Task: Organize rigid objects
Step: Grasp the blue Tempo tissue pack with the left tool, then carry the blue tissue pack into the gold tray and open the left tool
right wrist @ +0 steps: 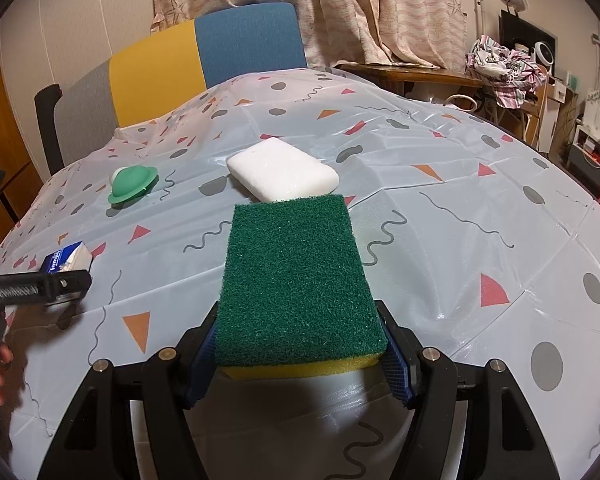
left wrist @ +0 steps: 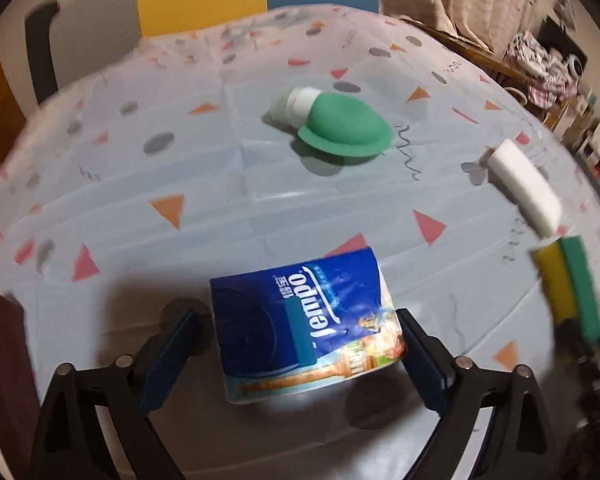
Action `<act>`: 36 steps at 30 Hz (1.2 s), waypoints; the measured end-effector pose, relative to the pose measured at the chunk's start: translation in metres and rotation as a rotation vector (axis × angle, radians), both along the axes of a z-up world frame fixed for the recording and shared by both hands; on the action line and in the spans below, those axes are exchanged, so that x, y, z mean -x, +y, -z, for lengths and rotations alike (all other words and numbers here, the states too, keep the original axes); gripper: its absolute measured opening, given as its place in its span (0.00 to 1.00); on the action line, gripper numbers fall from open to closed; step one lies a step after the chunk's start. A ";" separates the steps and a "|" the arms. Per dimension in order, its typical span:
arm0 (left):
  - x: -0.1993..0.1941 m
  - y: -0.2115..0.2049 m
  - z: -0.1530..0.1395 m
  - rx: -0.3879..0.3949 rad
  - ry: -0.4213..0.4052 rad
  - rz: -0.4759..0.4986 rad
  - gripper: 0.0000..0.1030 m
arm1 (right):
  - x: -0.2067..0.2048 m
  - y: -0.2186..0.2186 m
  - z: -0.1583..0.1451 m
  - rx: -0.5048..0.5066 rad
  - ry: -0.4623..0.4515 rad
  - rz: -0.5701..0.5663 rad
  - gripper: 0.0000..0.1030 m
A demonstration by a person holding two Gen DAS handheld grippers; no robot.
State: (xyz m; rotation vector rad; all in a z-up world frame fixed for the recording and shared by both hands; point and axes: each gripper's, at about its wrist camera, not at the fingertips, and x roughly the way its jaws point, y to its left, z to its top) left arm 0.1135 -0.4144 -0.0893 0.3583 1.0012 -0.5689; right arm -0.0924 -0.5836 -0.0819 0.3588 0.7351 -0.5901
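Note:
A blue Tempo tissue pack (left wrist: 304,320) lies on the patterned tablecloth (left wrist: 220,200), between the fingers of my left gripper (left wrist: 298,318). Its jaws stand wide, with a gap showing at the left pad (left wrist: 172,356), so it is open. The right wrist view shows that gripper (right wrist: 40,286) low at the left, over the pack (right wrist: 70,258). My right gripper (right wrist: 296,340) is shut on a sponge (right wrist: 296,280) with a green scouring top and yellow foam underneath, held just above the table. The sponge (left wrist: 568,280) also shows blurred at the right edge of the left wrist view.
A white foam block (right wrist: 282,174) lies just beyond the held sponge. A green hat-shaped piece (left wrist: 346,128) leans on a small white bottle (left wrist: 296,106) farther back. A yellow and blue chair (right wrist: 204,52) stands behind the table. A cluttered wooden desk (right wrist: 420,72) is at the right.

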 end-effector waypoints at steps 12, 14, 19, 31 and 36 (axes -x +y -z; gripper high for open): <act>0.030 0.054 -0.026 0.241 0.081 -0.042 0.77 | -0.002 0.001 0.002 0.014 0.015 0.003 0.68; 0.041 0.063 -0.034 0.266 0.086 -0.029 0.77 | -0.003 0.002 0.002 0.017 0.020 0.003 0.68; 0.067 0.090 -0.054 0.304 0.079 -0.011 0.77 | -0.003 0.002 0.002 0.019 0.022 0.003 0.68; 0.094 0.204 -0.094 0.360 0.020 -0.111 0.77 | -0.005 0.004 0.003 0.036 0.043 0.007 0.68; 0.086 0.257 -0.087 0.343 0.032 -0.224 0.77 | -0.005 0.005 0.003 0.042 0.050 0.009 0.68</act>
